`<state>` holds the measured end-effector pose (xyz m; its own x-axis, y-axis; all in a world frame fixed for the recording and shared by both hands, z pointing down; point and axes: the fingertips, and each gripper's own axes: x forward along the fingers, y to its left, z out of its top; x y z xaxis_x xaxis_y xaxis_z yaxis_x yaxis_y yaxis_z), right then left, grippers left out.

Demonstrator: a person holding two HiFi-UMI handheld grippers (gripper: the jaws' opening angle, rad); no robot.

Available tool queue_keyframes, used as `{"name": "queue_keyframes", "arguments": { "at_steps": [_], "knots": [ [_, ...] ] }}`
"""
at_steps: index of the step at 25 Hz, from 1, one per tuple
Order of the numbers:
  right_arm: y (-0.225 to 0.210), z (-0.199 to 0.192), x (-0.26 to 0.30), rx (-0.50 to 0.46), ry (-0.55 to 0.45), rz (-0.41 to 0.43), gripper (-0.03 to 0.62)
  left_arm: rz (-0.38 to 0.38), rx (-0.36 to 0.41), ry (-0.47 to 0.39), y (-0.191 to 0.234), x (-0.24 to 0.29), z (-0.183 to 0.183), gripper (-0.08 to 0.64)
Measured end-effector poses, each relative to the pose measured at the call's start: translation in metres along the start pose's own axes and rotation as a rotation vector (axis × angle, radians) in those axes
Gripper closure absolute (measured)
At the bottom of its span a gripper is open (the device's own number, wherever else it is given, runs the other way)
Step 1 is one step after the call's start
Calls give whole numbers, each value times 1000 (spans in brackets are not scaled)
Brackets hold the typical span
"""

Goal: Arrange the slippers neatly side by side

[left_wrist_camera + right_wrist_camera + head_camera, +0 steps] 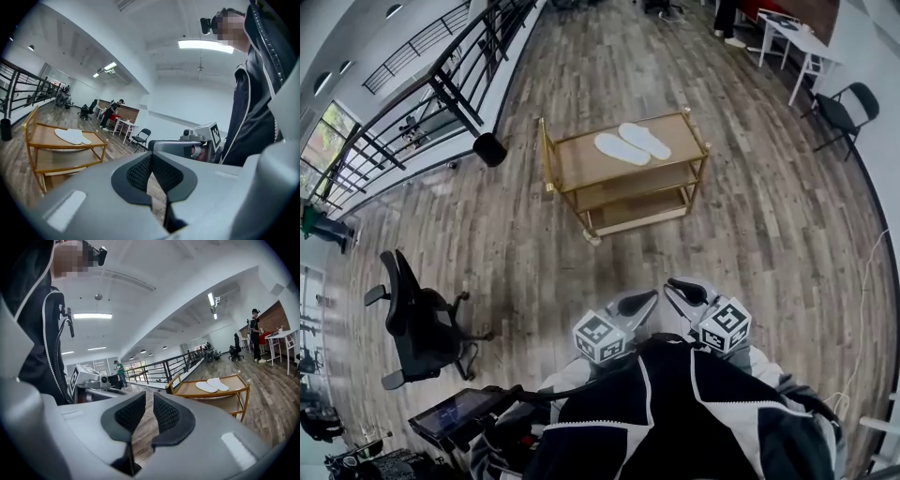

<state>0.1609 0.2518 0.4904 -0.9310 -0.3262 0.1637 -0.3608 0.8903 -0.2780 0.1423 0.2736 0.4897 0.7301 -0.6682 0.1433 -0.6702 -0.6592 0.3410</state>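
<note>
Two flat white slippers (pixel 622 148) (pixel 644 141) lie side by side, soles up or flat, on the top shelf of a gold-framed cart (pixel 557 159). Both grippers are held close to my body, well short of the cart and pointing toward it. My left gripper (pixel 639 302) has its jaws touching, with nothing in them. My right gripper (pixel 684 291) shows a narrow gap between its pads, also empty. The left gripper view shows the slippers (pixel 72 136) at the left and the gripper itself (pixel 151 165). From the right gripper (pixel 148 411), the slippers (pixel 212 385) appear to the right.
A black office chair (pixel 417 319) stands at the left and a black bin (pixel 490 148) by the railing (pixel 441 84). A white table (pixel 797 37) and a dark chair (pixel 844 105) are at the far right. Wooden floor lies between me and the cart.
</note>
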Motion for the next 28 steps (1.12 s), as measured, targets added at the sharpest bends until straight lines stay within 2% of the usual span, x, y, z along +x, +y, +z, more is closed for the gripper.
{"name": "queue_keyframes", "arguments": {
  "at_steps": [6,13,15,19,23,28],
  "knots": [
    [-22,-7,7,36,14,-32,535,-22,-16,23,18,14,-2,540],
    [-63,11,38,60,-9,-85,535,-82,13,36,68,39,25,540],
    [-72,19,54,54,-12,-89,535,-99,33,33,83,40,38,540],
    [-85,39,95,30,-11,-82,535,-103,11,28,125,38,56,540],
    [-94,58,133,-2,-5,-79,535,-113,26,5,164,35,78,540],
    [-111,72,179,-25,-15,-100,535,-144,44,-15,206,30,90,540]
  ]
}}
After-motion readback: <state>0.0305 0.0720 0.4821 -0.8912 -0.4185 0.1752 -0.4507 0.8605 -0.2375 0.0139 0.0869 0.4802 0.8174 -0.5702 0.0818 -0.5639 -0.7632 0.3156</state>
